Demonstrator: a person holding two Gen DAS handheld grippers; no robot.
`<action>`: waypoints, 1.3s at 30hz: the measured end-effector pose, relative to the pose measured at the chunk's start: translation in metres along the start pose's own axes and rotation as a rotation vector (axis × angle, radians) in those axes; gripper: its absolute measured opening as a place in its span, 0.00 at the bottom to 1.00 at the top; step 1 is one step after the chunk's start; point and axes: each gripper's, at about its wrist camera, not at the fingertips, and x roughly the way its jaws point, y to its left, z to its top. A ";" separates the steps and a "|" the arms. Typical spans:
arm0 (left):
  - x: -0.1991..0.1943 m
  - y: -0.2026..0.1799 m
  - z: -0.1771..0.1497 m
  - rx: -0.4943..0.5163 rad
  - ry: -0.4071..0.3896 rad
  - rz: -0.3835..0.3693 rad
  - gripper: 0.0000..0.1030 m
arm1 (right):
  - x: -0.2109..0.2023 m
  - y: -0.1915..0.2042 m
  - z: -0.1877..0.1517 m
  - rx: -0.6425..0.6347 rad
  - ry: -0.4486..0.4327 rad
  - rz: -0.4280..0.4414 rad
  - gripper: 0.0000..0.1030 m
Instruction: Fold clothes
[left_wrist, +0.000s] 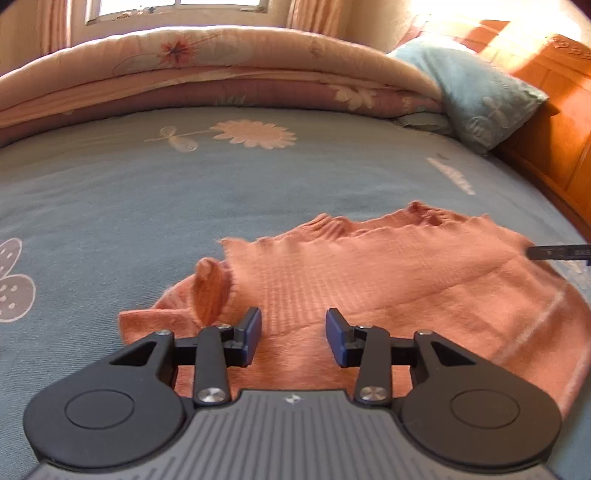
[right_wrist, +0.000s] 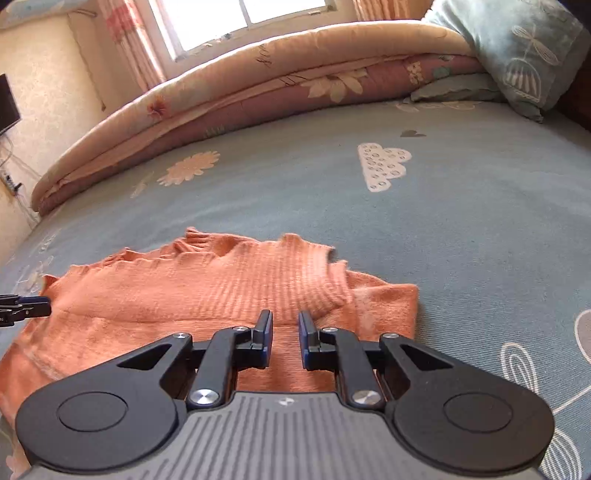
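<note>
An orange knit sweater (left_wrist: 388, 273) lies crumpled on the bed, spread over the blue-grey bedsheet (left_wrist: 110, 192) w/ its pale flower and cloud prints. The ribbed part is bunched up toward the far edge, and a sleeve (left_wrist: 207, 291) sticks out to the left side, partly folded on itself.

The left tool (left_wrist: 293, 338) hangs just over the near part of the sweater, jaws standing moderately apart — nothing between the blue pads, only the knit fabric seen below the gap. The right tool (right_wrist: 285, 341) is over the other end of the same sweater, its jaws drawn narrow w/ a slim gap left; no cloth is pinched between them as far as the view shows. Each tool's tip shows at the edge of the other's view, so they sit at opposite ends of the garment.

At the far side of the bed a thick floral quilt (left_wrist: 221, 70) is rolled up along the edge, under a window (right_wrist: 236, 22) w/ curtains. A blue-green pillow (left_wrist: 476, 88) leans at the head end against an orange wooden headboard (left_wrist: 554, 122) — sun falls bright on it.
</note>
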 end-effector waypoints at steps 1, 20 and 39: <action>0.001 0.007 0.000 -0.027 -0.020 -0.010 0.38 | 0.004 -0.006 0.000 0.016 0.002 -0.003 0.13; -0.074 0.016 -0.056 -0.141 0.051 -0.209 0.49 | -0.067 0.001 -0.038 0.035 0.011 0.219 0.38; -0.134 0.006 -0.113 -0.169 0.062 -0.189 0.49 | -0.122 -0.035 -0.130 0.181 0.065 0.198 0.29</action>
